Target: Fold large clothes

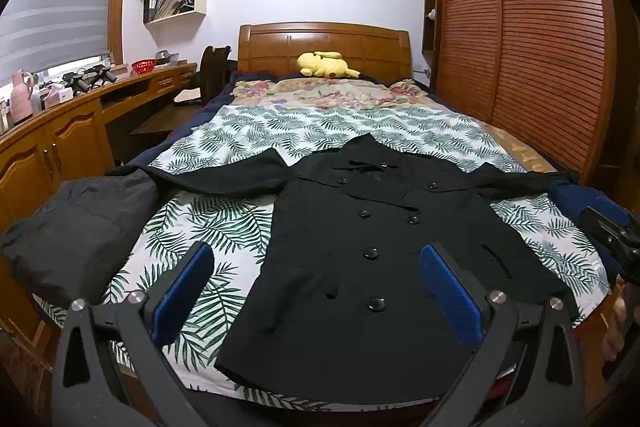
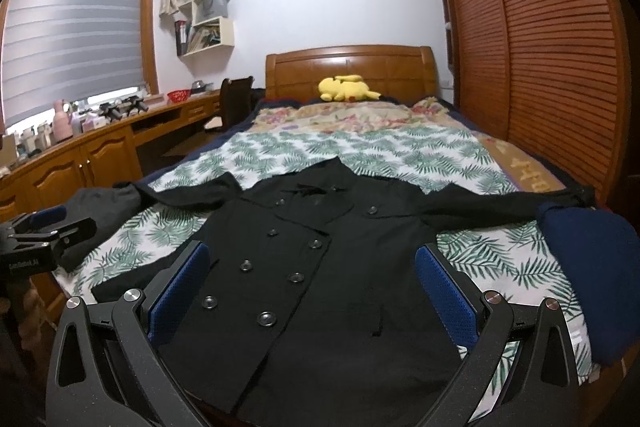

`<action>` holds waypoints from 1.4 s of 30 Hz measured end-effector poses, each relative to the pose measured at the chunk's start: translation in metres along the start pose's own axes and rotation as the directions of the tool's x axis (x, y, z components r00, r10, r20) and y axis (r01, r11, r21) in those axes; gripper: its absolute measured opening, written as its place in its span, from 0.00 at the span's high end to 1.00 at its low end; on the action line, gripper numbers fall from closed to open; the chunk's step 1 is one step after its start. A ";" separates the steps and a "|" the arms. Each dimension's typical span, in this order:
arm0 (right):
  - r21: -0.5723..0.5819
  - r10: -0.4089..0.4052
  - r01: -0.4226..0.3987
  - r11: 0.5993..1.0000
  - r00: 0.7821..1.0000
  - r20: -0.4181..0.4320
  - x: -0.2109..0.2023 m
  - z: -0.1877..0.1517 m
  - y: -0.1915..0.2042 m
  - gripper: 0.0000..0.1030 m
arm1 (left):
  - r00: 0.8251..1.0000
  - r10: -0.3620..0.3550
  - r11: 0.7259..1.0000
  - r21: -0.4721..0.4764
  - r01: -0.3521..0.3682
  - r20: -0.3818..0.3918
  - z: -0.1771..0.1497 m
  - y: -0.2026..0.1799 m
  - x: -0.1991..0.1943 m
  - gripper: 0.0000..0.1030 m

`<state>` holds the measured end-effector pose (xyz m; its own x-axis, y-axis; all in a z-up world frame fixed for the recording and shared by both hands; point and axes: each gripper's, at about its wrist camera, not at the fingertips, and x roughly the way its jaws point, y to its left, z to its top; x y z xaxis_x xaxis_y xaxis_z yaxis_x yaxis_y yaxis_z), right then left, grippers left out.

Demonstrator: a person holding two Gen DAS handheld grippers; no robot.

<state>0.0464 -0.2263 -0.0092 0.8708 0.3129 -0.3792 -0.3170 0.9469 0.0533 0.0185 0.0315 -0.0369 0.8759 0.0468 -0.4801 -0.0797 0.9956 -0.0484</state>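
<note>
A black double-breasted coat [image 1: 360, 247] [image 2: 320, 267] lies flat and face up on the leaf-print bedspread [image 1: 224, 203] [image 2: 480, 255], sleeves spread out to both sides, hem toward me. My left gripper [image 1: 316, 291] hovers open above the coat's hem, nothing between its blue pads. My right gripper [image 2: 312, 291] is open too, above the lower part of the coat. Each gripper shows at the edge of the other's view, the right one [image 1: 612, 231] and the left one [image 2: 44, 231].
A dark grey garment [image 1: 80, 223] lies on the bed's left corner and a navy one [image 2: 592, 279] on the right corner. A yellow plush toy [image 1: 326, 63] sits by the wooden headboard. A wooden desk [image 1: 72, 131] runs along the left, a louvred wardrobe [image 1: 520, 47] along the right.
</note>
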 end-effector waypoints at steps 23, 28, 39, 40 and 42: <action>-0.039 0.121 -0.126 0.991 0.988 -0.099 0.101 -0.022 0.027 0.00 | 0.997 0.049 0.999 -0.008 -0.050 -0.055 -0.021 0.051 0.063 0.00; -0.054 0.145 -0.152 0.987 0.982 -0.118 0.130 -0.025 0.035 0.00 | 0.997 0.057 0.998 0.004 -0.057 -0.058 -0.014 0.063 0.077 0.00; -0.090 0.185 -0.191 0.977 0.980 -0.076 0.177 0.018 0.049 0.00 | 0.994 0.074 0.997 0.006 -0.074 -0.075 0.022 0.105 0.116 0.00; -0.091 0.189 -0.195 0.977 0.979 -0.075 0.183 0.020 0.050 0.00 | 0.993 0.080 0.997 0.008 -0.080 -0.082 0.026 0.108 0.121 0.00; -0.094 0.202 -0.209 0.973 0.976 -0.082 0.195 0.025 0.054 0.00 | 0.991 0.096 0.995 0.020 -0.095 -0.095 0.032 0.115 0.134 0.00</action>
<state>0.2088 -0.1127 -0.0578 0.7550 0.4904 -0.4353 -0.5260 0.8493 0.0446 0.1421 0.1549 -0.0785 0.8149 0.1345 -0.5638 -0.1529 0.9881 0.0148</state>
